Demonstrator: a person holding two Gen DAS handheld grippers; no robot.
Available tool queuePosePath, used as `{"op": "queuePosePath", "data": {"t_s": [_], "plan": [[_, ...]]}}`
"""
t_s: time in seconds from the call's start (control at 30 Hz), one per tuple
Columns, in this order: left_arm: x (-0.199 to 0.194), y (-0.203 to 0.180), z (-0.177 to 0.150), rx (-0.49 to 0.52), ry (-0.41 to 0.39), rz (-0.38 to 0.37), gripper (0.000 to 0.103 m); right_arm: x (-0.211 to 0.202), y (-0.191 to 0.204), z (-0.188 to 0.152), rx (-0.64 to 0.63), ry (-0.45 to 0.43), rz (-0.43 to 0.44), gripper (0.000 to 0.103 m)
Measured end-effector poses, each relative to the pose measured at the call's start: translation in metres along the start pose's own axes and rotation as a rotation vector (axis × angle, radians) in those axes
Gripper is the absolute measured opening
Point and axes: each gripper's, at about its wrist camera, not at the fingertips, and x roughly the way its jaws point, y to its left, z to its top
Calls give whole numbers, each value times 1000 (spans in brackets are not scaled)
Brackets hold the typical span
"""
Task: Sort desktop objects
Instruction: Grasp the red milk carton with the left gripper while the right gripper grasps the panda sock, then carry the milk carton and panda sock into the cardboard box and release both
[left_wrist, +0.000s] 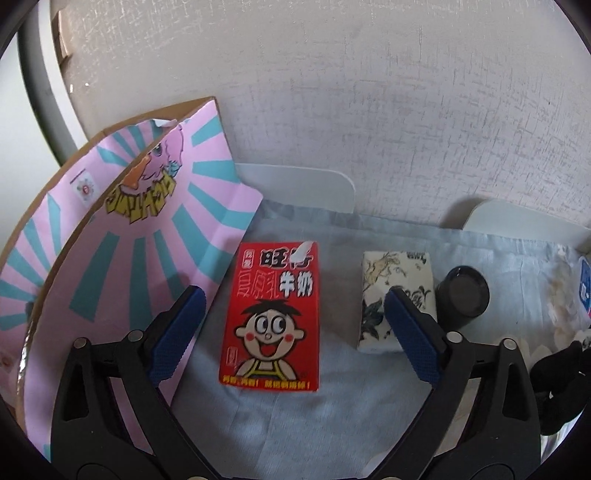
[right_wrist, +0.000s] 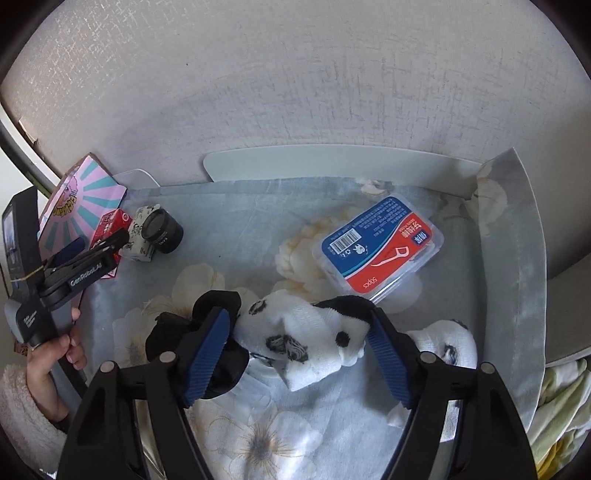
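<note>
We hold the left gripper (left_wrist: 291, 314) spread wide above the red milk carton (left_wrist: 273, 317) lying flat on the cloth (left_wrist: 332, 424); the right gripper (right_wrist: 299, 347) straddles the panda sock (right_wrist: 306, 339), seemingly touching but not clamped

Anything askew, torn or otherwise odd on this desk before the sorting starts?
Yes. The red milk carton has a torn white patch at its top right corner. The pink paper bag leans tilted against the wall, its print upside down. The panda socks lie crumpled between the open right gripper fingers.
</note>
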Motion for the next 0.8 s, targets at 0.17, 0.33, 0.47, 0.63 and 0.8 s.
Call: {"op": "queuePosePath", "data": {"t_s": [0.17,0.33,0.47,0.63,0.8], "plan": [[5,2,3,-6,7,-41,85,-2,-7,-1,9,-13,20,73],[6,3,2,-7,2,-64,73,-7,-15,-3,10,-19,34,73],[6,3,1,-12,3,-112,54,-5,-15,-2,-14,-8,36,65],[5,4,-1,-16,15,-138,46,6,-6,0,-43,28,47,61],[3,9,0,-19,36,-155,45,6,-6,-5,-34,34,76,49]]}}
